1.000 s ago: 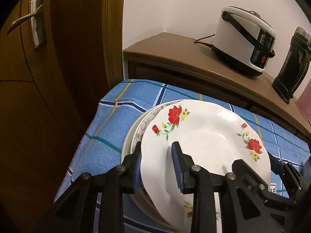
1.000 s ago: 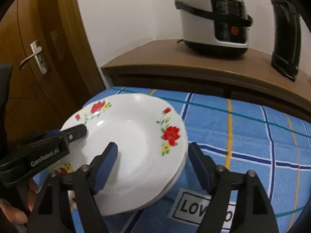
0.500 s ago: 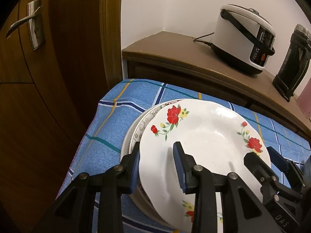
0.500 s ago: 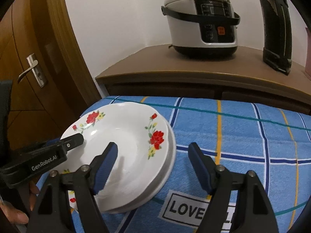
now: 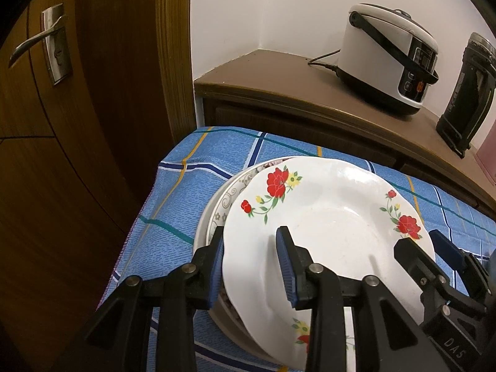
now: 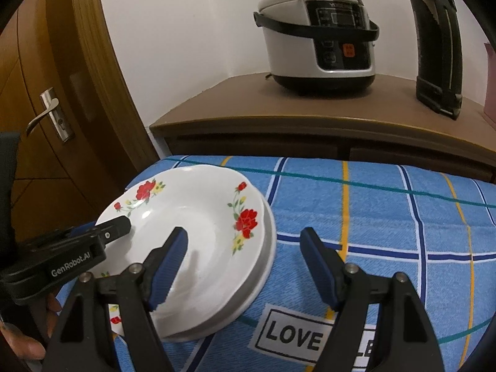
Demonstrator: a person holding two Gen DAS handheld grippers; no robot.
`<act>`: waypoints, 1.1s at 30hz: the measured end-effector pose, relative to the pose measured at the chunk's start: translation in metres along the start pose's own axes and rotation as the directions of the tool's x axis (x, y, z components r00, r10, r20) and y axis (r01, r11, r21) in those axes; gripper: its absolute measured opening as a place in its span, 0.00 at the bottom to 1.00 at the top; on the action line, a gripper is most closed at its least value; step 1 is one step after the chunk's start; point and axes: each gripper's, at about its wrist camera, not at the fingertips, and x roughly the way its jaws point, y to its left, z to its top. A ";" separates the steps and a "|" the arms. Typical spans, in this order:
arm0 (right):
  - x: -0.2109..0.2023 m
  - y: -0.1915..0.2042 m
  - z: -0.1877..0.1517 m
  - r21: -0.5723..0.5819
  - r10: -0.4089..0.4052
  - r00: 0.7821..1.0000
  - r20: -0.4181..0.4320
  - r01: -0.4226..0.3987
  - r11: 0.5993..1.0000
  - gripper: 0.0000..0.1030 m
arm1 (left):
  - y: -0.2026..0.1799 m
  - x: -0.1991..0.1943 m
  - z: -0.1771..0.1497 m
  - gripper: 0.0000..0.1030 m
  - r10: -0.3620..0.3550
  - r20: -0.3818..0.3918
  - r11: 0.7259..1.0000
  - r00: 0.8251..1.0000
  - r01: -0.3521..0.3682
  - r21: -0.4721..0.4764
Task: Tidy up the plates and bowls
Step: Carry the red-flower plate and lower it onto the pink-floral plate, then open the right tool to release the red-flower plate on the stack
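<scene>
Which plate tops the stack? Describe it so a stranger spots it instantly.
On the blue checked tablecloth, near the corner closest to the brown wooden door, sits a stack of plates. The top one is the white scalloped plate with red flower sprays. The plate beneath it carries grey scrollwork instead.

a stack of plates [image 6: 217, 217] is set on the left part of a cloth-covered table [image 6: 387, 217]. behind the table a cabinet [image 6: 310, 130] is placed, with a rice cooker [image 6: 319, 31] on it. a door [image 5: 62, 155] is seen at the left.
</scene>
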 end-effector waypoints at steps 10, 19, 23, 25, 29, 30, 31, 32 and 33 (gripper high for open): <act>-0.004 -0.005 0.000 0.010 -0.027 0.999 0.022 0.027 1.000 0.34 | -0.002 0.001 -0.001 0.35 0.019 0.007 1.000 1.000 -0.019 0.009; 0.001 0.000 0.000 -0.011 -0.005 1.000 -0.002 0.005 1.000 0.23 | -0.006 0.001 -0.002 0.35 0.040 0.014 0.999 0.999 -0.040 0.010; 0.005 0.003 0.000 -0.024 0.012 1.000 -0.027 -0.013 1.000 0.22 | -0.009 0.000 -0.004 0.35 0.064 0.026 0.998 0.998 -0.065 0.027; 0.008 0.003 0.000 -0.022 0.027 0.999 -0.040 -0.028 0.999 0.22 | -0.011 0.000 -0.005 0.35 0.079 0.032 0.996 0.996 -0.081 0.035; 0.011 0.005 0.000 -0.030 0.038 0.998 -0.057 -0.040 0.999 0.24 | -0.012 -0.002 -0.007 0.35 0.100 0.038 0.994 0.994 -0.101 0.046; 0.012 0.006 0.000 -0.032 0.040 0.997 -0.061 -0.042 0.999 0.25 | -0.012 -0.003 -0.008 0.35 0.102 0.037 0.994 0.994 -0.104 0.046; 0.012 0.006 0.000 -0.034 0.042 0.997 -0.065 -0.044 0.998 0.25 | -0.012 -0.005 -0.009 0.35 0.105 0.036 0.993 0.994 -0.106 0.047; 0.013 0.007 0.000 -0.035 0.042 0.997 -0.069 -0.045 0.998 0.25 | -0.012 -0.007 -0.010 0.35 0.108 0.037 0.993 0.993 -0.110 0.050; 0.014 0.007 0.000 -0.036 0.041 0.997 -0.072 -0.044 0.998 0.25 | -0.013 -0.010 -0.012 0.35 0.117 0.043 0.991 0.992 -0.119 0.060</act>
